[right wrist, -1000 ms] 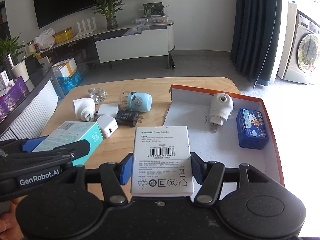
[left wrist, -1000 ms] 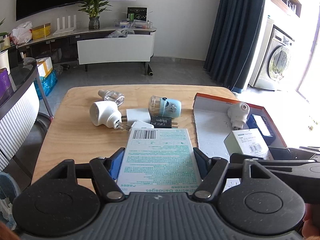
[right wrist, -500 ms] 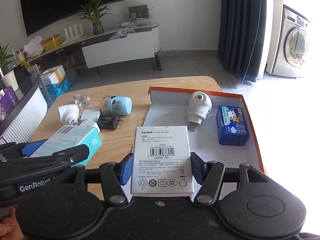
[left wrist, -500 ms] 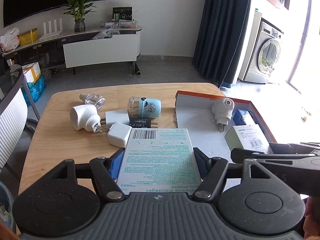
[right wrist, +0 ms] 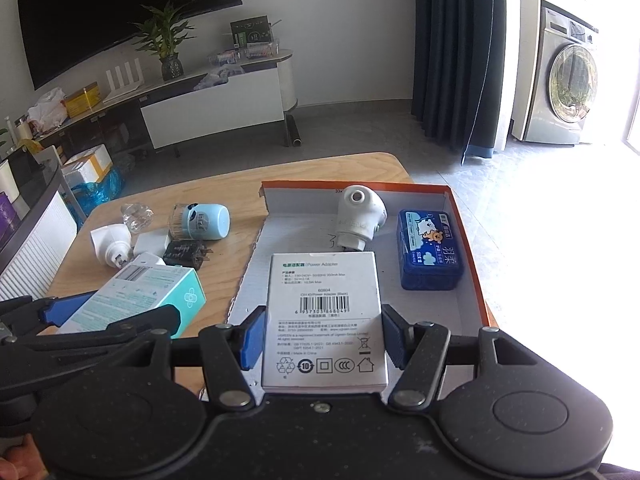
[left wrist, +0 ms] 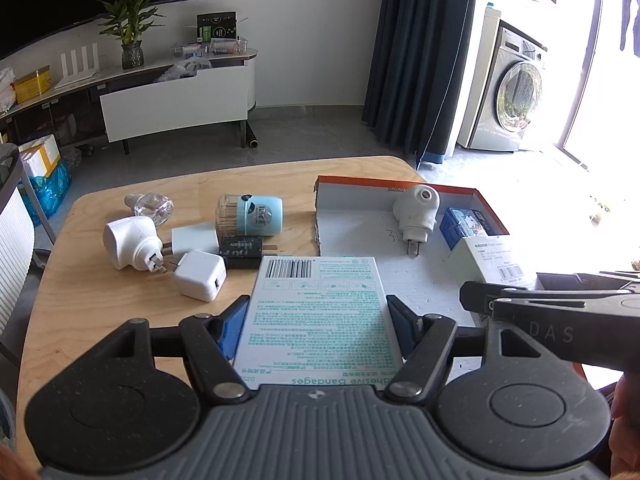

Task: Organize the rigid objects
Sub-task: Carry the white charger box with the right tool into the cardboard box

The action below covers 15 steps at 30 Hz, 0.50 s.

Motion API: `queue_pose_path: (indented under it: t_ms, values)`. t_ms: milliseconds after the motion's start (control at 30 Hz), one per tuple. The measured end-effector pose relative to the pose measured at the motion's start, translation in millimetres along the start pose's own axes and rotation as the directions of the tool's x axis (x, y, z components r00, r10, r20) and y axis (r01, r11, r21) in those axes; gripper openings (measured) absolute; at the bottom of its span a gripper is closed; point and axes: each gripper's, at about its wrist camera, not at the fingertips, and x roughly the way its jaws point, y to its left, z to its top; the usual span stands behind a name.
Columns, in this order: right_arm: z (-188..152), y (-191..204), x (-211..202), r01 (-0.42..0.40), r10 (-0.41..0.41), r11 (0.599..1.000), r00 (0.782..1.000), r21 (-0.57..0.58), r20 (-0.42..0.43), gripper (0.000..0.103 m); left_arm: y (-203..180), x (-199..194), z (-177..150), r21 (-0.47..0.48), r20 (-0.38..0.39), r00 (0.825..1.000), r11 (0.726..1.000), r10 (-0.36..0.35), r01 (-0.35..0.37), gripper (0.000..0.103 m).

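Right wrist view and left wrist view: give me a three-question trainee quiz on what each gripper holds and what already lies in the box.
1. True or false: the right gripper is shut on the white power adapter carton.
2. Which item lies inside the orange-rimmed cardboard box?
A. the blue rectangular tin with a cartoon lid
B. the pale blue toothpick jar
C. the black plug adapter
3. Fill in: the left gripper clamps the teal and white carton of adhesive ____.

Key: 1 true; 2 A; 3 bandages.
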Motion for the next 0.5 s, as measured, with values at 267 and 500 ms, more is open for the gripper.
queue_pose_path:
  t_ms: [267,500]
  values:
    - [1,-11,0,0.022,-0.022,1.0,1.0,0.021,0.004,0.072,-11,7,3,0.022,-0.008,1.0,1.0,-0.02,0.021,0.071]
    - [3,-20,2,0.039,-0.039,0.998,0.999,0.039,0.006,0.072,-18,14,2,0.04,-0.021,0.999,0.999,-0.033,0.034,0.072]
